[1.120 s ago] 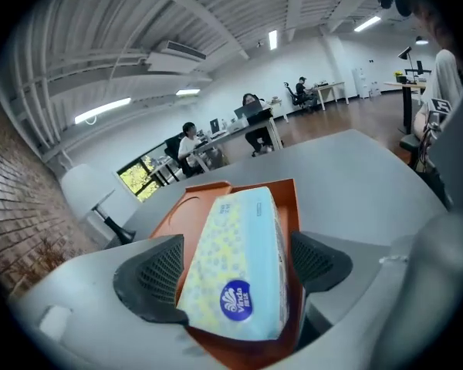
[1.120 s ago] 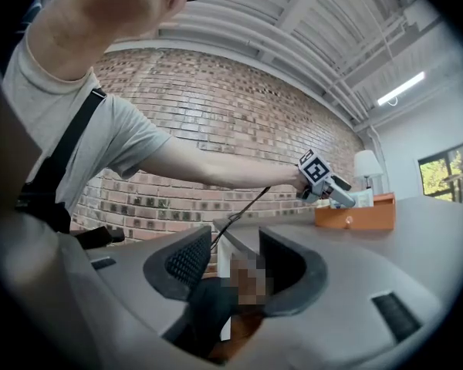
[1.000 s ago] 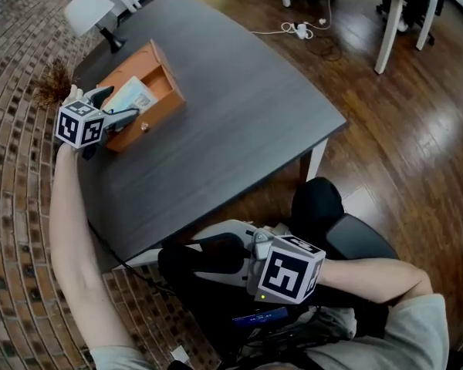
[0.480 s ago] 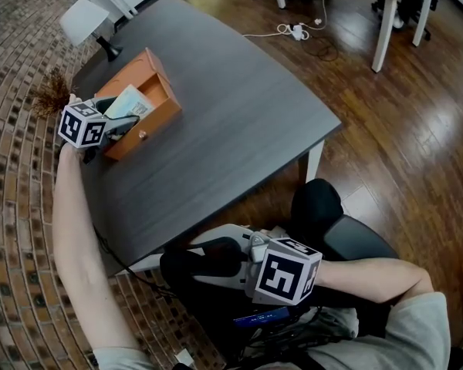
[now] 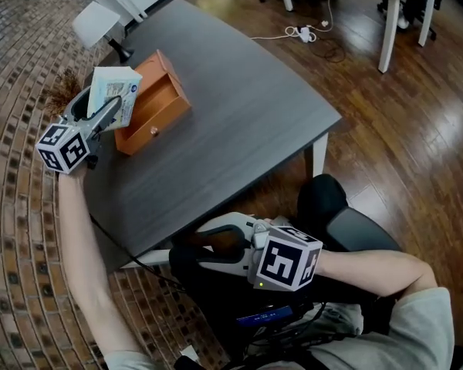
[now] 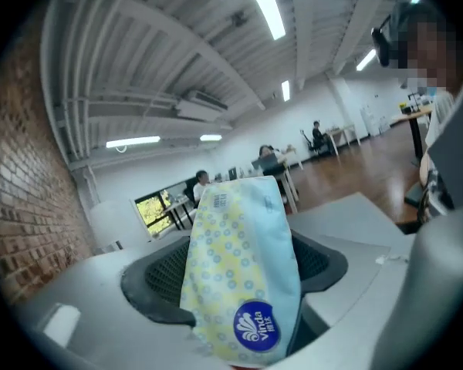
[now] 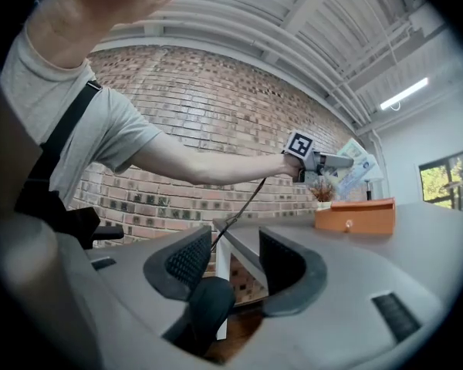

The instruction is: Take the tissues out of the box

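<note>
A pack of tissues (image 5: 112,92), pale blue and yellow with a blue round logo, hangs in the air just left of the orange wooden box (image 5: 158,102). My left gripper (image 5: 112,106) is closing its jaws on the pack, and the pads press its sides. In the left gripper view the tissue pack (image 6: 239,276) stands upright between the jaws. The box sits open at the far left of the dark table (image 5: 239,122). My right gripper (image 5: 208,245) rests low near the table's front edge, open with nothing between its fingers. From its own view the box (image 7: 355,216) and the raised pack (image 7: 360,168) show far off.
A white lamp (image 5: 96,23) and a dried plant (image 5: 62,83) stand by the table's far left corner. A black office chair (image 5: 347,237) sits beneath me. A power strip (image 5: 301,29) lies on the wooden floor, and white desk legs (image 5: 390,29) stand beyond it.
My left gripper closed on the tissue pack inside the box and lifted it out, up and to the left. The right gripper stayed where it was.
</note>
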Tool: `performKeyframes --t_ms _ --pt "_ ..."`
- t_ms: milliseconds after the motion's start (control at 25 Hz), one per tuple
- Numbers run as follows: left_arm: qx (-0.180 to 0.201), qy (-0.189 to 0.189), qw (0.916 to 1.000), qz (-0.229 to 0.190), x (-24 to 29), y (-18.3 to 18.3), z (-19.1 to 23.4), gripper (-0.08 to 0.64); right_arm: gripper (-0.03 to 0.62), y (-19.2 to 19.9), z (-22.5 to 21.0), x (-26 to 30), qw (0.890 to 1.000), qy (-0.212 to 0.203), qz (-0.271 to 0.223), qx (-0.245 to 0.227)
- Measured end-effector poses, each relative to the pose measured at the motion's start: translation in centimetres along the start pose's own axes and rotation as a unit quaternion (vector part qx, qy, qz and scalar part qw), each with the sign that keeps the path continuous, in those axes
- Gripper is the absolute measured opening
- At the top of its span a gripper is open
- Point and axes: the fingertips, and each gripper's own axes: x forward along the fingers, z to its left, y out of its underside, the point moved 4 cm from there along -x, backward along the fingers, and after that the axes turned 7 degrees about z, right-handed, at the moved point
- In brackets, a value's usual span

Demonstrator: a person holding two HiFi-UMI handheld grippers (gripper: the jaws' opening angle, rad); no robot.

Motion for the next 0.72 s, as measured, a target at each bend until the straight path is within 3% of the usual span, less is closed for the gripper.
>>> performKeyframes --t_ms 160,400,600,720 --pt "-0.086 0.019 0.9852 -0.147 -4.7 -2.0 -3.6 0.385 0.195 -0.1 0.3 0.1 1.0 0.003 0.004 -0.002" --pt "-0.146 0.024 0.9596 -0.239 -9.4 -1.8 -9.8 0.387 0.195 0.0 0.7 0.6 1.0 0.003 0.006 -0.016" --pt "-0.226 0.032 0.9126 -0.339 -14.1 1.2 -16.4 0.387 0.195 -0.1 0.2 0.4 1.0 0.01 0.0 -0.01" --pt "-0.254 0.022 0.8921 -0.373 -15.6 3.3 -19.9 0.387 0.195 0.0 0.0 0.2 1.0 0.009 -0.006 0.008"
